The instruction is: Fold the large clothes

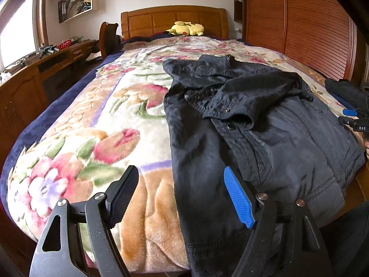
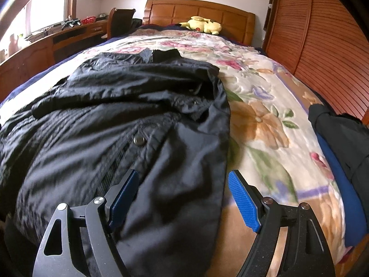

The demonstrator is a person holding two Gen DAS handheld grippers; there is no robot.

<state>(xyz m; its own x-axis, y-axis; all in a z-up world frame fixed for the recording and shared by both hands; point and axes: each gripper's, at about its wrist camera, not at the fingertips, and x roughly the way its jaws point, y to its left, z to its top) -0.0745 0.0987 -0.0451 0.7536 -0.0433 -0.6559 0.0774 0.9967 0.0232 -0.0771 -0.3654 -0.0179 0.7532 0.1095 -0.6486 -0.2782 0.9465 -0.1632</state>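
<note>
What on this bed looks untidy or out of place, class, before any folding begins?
The dark jacket lies rumpled on the floral blanket: its sleeve is flopped across the chest and the collar end is bunched, not spread flat. Another dark garment sits heaped at the blanket's right edge. Both grippers, left and right, are open, holding nothing.

The left gripper (image 1: 182, 196), a black metal two-finger tool with one blue ribbed pad and one black pad, points forward and downward, its jaws standing wide apart with nothing pressed between the pads. The right gripper (image 2: 184, 198), black metal with two blue ribbed pads, tilts down likewise, jaws spread wide and gripping nothing.
</note>
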